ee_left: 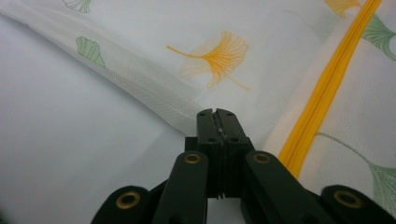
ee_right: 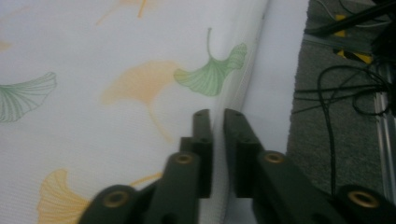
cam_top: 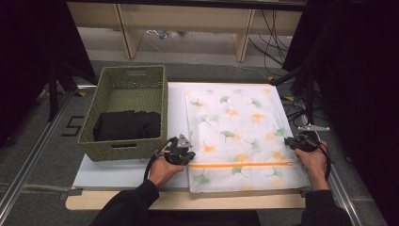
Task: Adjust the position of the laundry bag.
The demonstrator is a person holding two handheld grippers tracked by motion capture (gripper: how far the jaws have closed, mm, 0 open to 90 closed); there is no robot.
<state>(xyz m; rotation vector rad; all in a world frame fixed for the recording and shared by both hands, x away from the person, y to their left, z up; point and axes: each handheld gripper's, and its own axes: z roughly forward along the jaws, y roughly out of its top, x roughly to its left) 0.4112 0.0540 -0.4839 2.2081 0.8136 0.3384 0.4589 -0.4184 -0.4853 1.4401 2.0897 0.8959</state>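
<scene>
- Black jaws of the left gripper [ee_left: 215, 113] are pressing tight together, pinching the left edge of the mesh bag [ee_left: 289, 56]; the tips are lying just beside the orange zip [ee_left: 327, 88], which is running slantwise up the left gripper view
- Black jaws of the right gripper [ee_right: 216, 117] are standing almost together with a thin gap between them, and the bag's right edge is running into that gap; whether they are truly gripping the mesh cannot be told
- White mesh printed with green and orange leaves is lying flat and spread out on the white board [cam_top: 117, 172]; in the high view the bag [cam_top: 237, 127] is filling the right half of the board, with the zip [cam_top: 244, 165] crossing it near the person's side
- Both hands are resting at the zip's level, the left hand [cam_top: 164, 170] at the bag's left edge and the right hand [cam_top: 313, 160] at its right edge
- Well left of the bag, a woven green basket [cam_top: 127, 77] is sitting on the board's far left corner, holding a folded black cloth [cam_top: 127, 125]
- Grey carpet [cam_top: 42, 155] is lying around the board; dark cables [ee_right: 341, 93] are trailing over it to the right
</scene>
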